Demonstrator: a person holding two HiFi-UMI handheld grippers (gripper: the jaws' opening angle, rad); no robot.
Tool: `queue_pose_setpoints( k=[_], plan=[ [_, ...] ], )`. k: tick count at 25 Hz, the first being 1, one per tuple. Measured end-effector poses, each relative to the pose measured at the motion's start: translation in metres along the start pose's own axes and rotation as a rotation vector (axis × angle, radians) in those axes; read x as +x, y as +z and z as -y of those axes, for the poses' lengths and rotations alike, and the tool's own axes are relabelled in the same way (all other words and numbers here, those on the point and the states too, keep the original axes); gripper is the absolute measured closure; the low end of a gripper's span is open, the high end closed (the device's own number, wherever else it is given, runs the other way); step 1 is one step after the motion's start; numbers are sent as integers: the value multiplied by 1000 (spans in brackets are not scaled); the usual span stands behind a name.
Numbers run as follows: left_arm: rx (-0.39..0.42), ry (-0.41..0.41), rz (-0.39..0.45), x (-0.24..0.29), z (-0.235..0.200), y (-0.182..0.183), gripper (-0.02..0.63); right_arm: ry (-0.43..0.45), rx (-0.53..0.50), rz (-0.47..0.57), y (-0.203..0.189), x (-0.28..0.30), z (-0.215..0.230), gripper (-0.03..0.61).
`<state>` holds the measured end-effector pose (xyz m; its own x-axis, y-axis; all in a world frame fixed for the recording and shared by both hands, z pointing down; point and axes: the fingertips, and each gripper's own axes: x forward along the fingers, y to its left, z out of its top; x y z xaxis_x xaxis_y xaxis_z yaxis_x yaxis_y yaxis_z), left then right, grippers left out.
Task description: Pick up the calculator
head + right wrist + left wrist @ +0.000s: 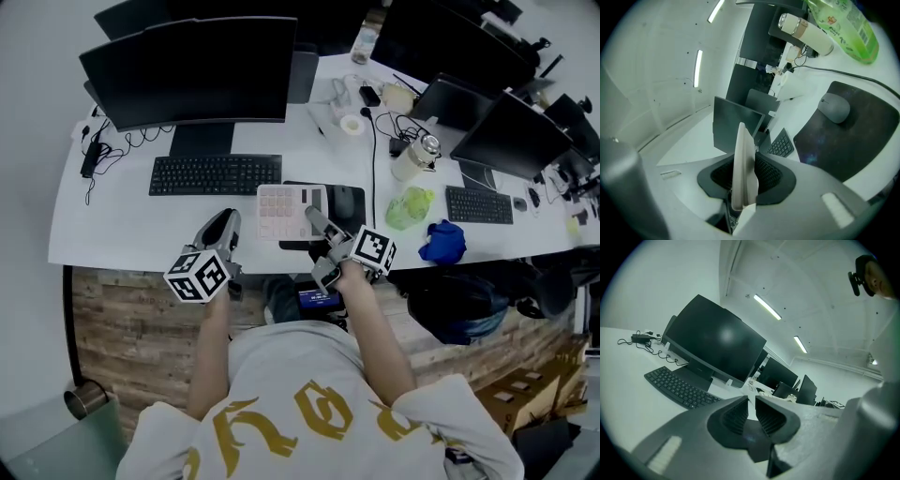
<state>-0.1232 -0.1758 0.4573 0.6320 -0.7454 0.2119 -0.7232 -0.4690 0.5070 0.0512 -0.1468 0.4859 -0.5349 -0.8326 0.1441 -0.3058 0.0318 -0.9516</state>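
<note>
The calculator (281, 210) is a white slab with pale pink keys, lifted just above the desk in front of the keyboard. My right gripper (316, 221) is shut on its right edge. In the right gripper view the calculator (743, 140) stands edge-on, clamped between the ribbed pads of the right gripper (746, 165). My left gripper (225, 221) hovers to the calculator's left, apart from it, over the desk's front edge. In its own view the left gripper (751, 401) has its jaws nearly together with nothing between them.
A black keyboard (214, 174) and a large monitor (192, 70) stand behind. A mouse (344, 200) lies on a dark pad (362, 208). To the right are a green bag (410, 206), a blue cloth (442, 241) and a bottle (415, 157).
</note>
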Motion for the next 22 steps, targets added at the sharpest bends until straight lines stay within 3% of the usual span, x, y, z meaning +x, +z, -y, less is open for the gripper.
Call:
queue_pose_setpoints(
  k=[22],
  plan=[
    [-5,3,-11,-2,0,-4,466,3,11,8,3,-3,5,463]
  ],
)
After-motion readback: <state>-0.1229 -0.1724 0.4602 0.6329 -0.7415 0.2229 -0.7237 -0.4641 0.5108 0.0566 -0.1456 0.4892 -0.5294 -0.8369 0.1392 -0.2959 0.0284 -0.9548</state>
